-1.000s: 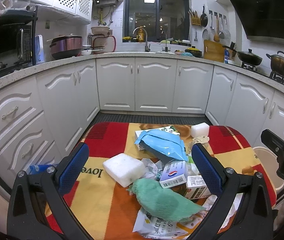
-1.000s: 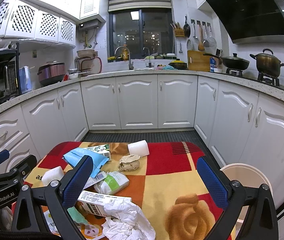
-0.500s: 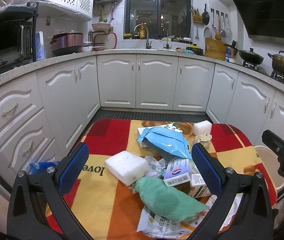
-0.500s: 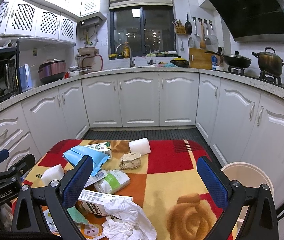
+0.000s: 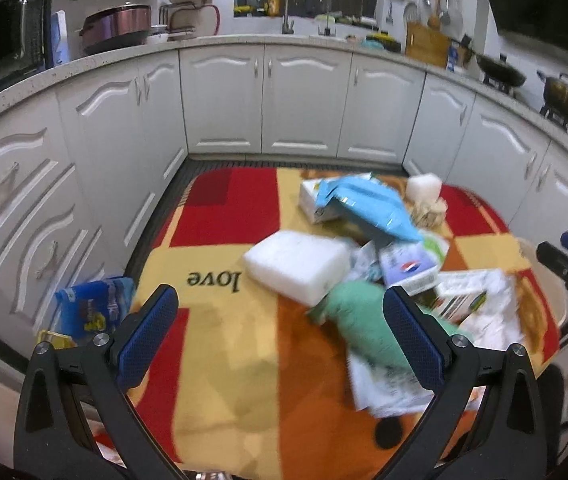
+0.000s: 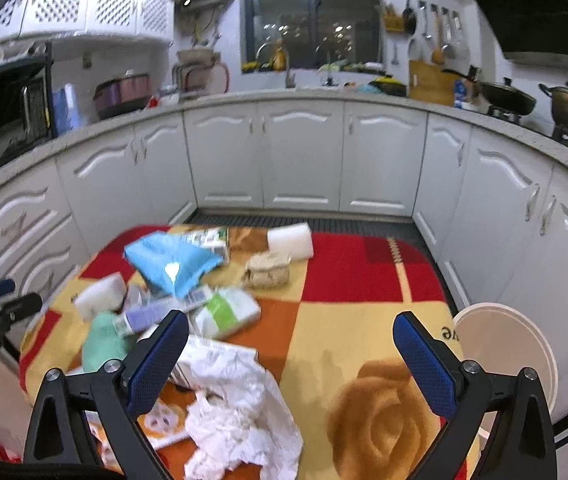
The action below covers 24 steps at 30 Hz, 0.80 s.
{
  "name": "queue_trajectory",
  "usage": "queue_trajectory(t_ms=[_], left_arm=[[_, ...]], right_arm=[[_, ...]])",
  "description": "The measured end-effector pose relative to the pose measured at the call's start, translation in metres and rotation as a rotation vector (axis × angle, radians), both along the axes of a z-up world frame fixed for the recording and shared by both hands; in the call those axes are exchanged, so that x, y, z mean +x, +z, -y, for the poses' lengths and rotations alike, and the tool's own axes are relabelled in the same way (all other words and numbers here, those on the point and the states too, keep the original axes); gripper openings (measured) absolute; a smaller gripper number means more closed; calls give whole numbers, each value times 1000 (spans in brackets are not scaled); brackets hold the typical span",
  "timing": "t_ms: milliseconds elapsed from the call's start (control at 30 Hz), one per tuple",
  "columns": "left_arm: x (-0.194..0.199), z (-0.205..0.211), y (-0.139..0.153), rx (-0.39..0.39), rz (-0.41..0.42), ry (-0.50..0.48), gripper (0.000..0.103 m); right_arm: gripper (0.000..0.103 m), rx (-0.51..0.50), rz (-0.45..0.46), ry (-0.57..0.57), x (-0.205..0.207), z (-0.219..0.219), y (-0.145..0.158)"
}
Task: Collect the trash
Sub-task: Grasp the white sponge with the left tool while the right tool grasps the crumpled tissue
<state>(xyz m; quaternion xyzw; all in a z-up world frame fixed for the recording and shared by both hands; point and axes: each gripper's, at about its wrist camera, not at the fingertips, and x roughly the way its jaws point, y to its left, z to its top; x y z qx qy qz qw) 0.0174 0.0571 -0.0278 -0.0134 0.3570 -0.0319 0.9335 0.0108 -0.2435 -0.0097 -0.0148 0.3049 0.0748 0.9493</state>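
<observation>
while both the left tool (image 5: 280,336) and right tool (image 6: 290,354) hover wide open and empty, a hasty grab could knock the tissue (image 6: 240,404) off the bench's (image 6: 348,276) near edge, missing the bin (image 6: 512,344).

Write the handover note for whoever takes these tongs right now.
Left tongs: open, empty, above the cloth-covered table.
Right tongs: open, empty, above the crumpled white paper.
Trash heaped on the table: white foam block, blue pouch, green cloth, cartons and wrappers.
Bin: off the table's right edge; its contents cannot be seen.
Done: nothing visibly collected. Left: all of it.
</observation>
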Motion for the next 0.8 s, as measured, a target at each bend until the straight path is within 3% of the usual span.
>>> queue_trajectory(t_ms=[200,467,667,800], left_arm=[[16,-9,-17,-74,-75,1,102],[52,-19,-19,-179,-115,34,102],[82,-23,-30,-302,-181,53,102],[99,-23,-40,-356,-227,77,102]], right_arm=[[96,-18,-79,63,-3,-2,-23],[93,-4,-187,112,-7,0,-50],[86,46,-235,134,-1,0,-63],[76,49,-267,156,3,-5,-73]])
